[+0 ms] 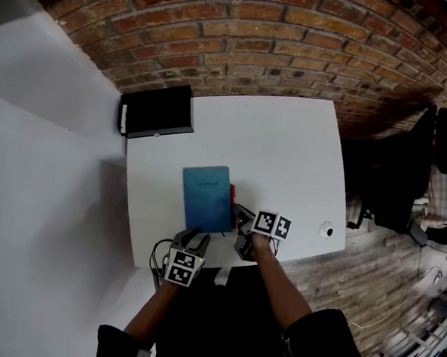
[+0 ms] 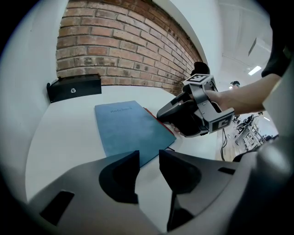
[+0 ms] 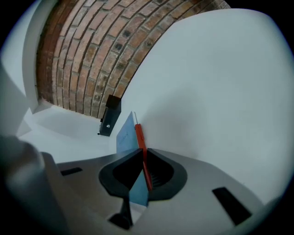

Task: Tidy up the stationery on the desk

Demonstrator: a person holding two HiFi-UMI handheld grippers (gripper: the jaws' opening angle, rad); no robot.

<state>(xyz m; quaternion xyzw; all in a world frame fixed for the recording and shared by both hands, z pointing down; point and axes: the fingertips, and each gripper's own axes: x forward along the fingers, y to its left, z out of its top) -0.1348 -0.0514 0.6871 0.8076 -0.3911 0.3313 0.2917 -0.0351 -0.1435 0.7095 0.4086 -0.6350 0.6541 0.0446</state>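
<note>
Two grippers sit at the near edge of the white desk (image 1: 285,155). The left gripper (image 2: 149,158) has its jaws partly apart with nothing between them. The blue notebook (image 2: 128,126) lies flat just ahead of its tips. To its right, the right gripper (image 3: 141,158) is pinched narrow on a red pen (image 3: 138,135) lying along the notebook's right edge. Far beyond both, a black box (image 1: 157,111) rests against the brick wall (image 1: 254,40).

I work at a white desk (image 1: 286,140) set against a bare brick wall (image 1: 254,40) in what looks like an office: a blue notebook (image 1: 206,198) on the desktop, plank flooring (image 1: 377,259), a dark chair (image 1: 400,185) to my right, strip lights (image 2: 254,70) overhead.
</note>
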